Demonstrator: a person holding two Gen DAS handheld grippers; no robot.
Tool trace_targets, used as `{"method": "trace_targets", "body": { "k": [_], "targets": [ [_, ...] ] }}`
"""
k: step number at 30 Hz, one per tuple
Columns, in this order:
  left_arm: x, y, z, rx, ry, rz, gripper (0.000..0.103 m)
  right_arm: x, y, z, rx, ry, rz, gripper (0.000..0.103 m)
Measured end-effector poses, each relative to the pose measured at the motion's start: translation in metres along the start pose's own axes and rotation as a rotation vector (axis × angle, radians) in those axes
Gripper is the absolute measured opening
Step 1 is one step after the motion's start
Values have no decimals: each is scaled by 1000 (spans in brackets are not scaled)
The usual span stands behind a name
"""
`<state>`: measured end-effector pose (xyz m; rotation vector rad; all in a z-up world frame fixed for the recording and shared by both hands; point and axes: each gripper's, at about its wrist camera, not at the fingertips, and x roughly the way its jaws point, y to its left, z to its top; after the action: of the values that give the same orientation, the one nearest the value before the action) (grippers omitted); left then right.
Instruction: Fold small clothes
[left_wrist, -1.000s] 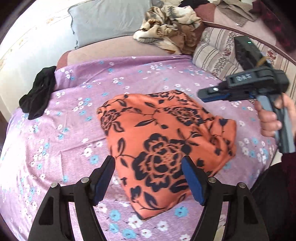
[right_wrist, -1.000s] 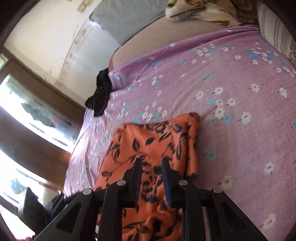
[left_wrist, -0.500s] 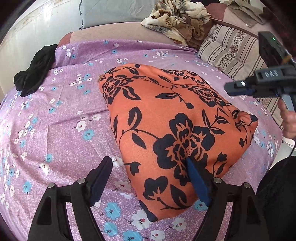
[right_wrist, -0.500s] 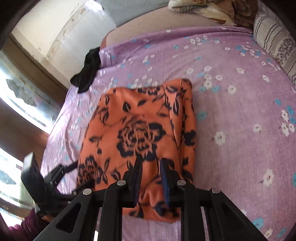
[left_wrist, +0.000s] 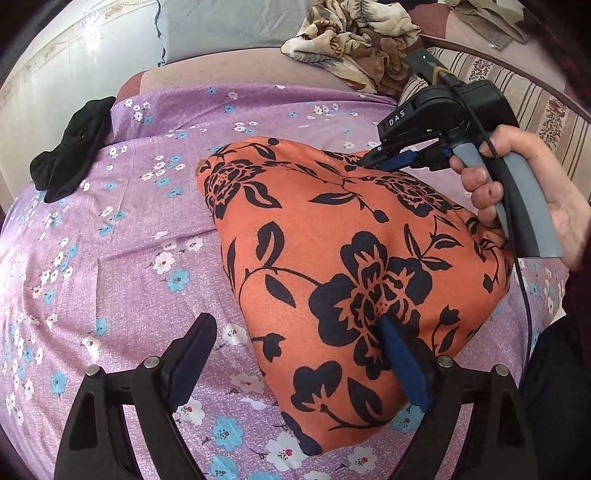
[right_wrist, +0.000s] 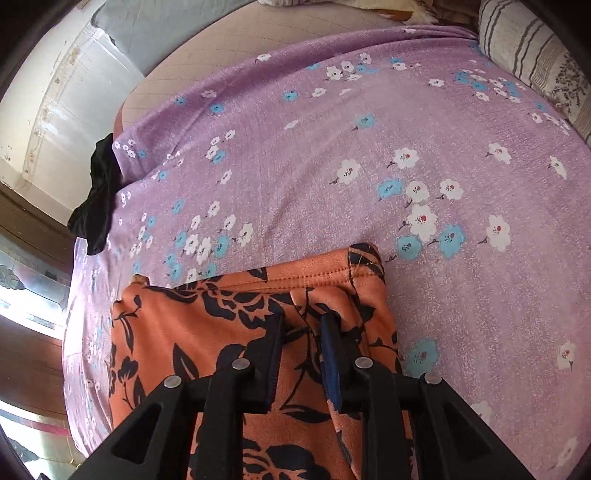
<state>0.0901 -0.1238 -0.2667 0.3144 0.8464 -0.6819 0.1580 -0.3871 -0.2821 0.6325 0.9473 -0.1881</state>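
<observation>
The left gripper (left_wrist: 295, 354) has just been opening and its jaws now stand wide apart, one finger over the sheet (left_wrist: 122, 258), the other resting on the near part of the orange cloth (left_wrist: 332, 240), with nothing pinched between them. The right gripper (right_wrist: 301, 332) has its jaws narrow, a fold of the cloth's far edge between them, though whether the pads press it I cannot tell. The cloth lies folded on the sheet, a black garment (left_wrist: 70, 155) well apart at the far left edge.
</observation>
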Motion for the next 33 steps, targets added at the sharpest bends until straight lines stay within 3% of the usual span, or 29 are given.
{"method": "trace_targets", "body": {
  "k": [3,8,10,12,14,15,18,24,29,33],
  "targets": [
    [0,-2,0,0,0,15,90,-14,25,-9,-111,-27,0,25],
    [0,-5,0,9,-2,38,90,-22,88,-24,-254,-46,149,25],
    [-1,-4,0,7,-1,37,91,-13,108,-31,-300,-27,186,25],
    [0,-4,0,5,-1,39,90,9,114,-35,-311,29,165,29],
    [1,-5,0,7,7,41,91,40,107,-40,-296,113,123,31],
    [0,-4,0,3,5,39,91,45,103,-41,-284,106,145,31],
    [-2,-5,-1,14,1,47,91,36,98,-39,-258,104,167,31],
    [-4,-9,-1,27,-5,70,91,-3,86,-51,-268,56,128,31],
    [-5,-9,-3,15,0,71,91,-38,52,-56,-228,6,-9,31],
    [-1,-4,-5,-14,24,42,92,-39,13,-67,-123,31,-14,31]
  ]
}}
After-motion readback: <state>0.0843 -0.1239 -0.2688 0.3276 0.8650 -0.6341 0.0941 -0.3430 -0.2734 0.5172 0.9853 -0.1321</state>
